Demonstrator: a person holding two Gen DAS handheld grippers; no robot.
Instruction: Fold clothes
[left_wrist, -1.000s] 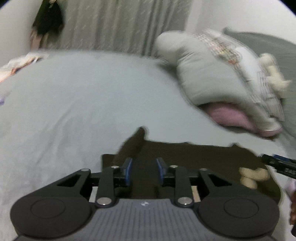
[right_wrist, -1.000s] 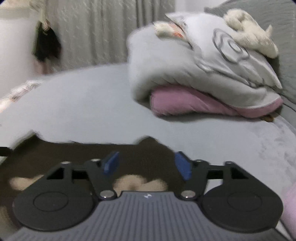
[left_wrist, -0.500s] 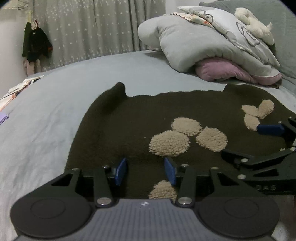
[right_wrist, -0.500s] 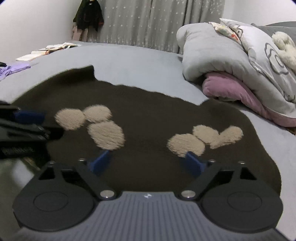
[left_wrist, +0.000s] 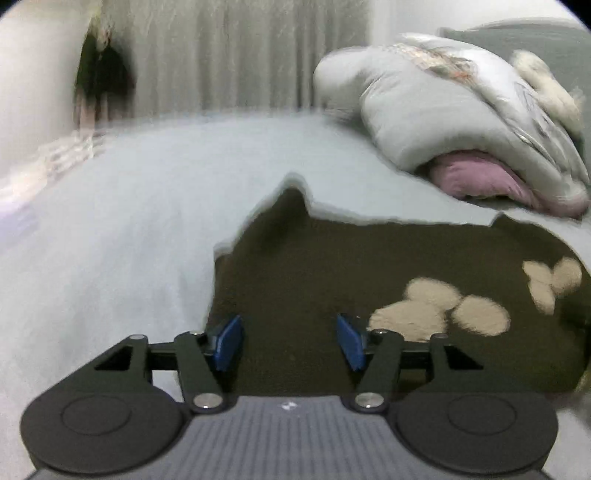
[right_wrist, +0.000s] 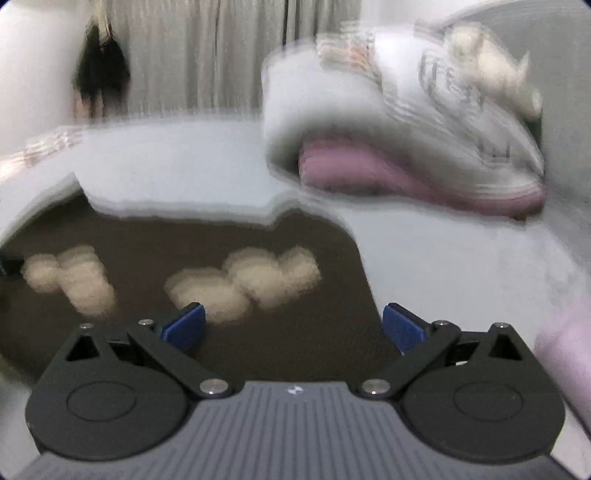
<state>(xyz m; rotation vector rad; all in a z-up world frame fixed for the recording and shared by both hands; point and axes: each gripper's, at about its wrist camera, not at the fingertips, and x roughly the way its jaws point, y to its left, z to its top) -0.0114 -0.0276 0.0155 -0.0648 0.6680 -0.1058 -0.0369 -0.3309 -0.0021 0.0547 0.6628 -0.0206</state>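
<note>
A dark brown fleece garment (left_wrist: 351, 266) with beige fluffy patches (left_wrist: 432, 302) lies flat on the grey bed. My left gripper (left_wrist: 290, 345) is open and empty, just above the garment's near left edge. In the right wrist view the same garment (right_wrist: 184, 240) lies spread out, with beige patches (right_wrist: 243, 284). My right gripper (right_wrist: 293, 326) is open wide and empty, over the garment's near right edge. Both views are blurred by motion.
The grey bed sheet (left_wrist: 110, 221) stretches to the left and behind the garment. A heap of grey duvet and pillows with a pink one beneath (left_wrist: 461, 122) lies at the back right. A grey curtain (left_wrist: 240, 51) and dark hanging clothes (left_wrist: 99, 77) stand behind.
Both grippers have pulled back and lowered toward the garment's near edge and opened wider. The left gripper has shifted to the garment's left side, and the right gripper has left its view.
</note>
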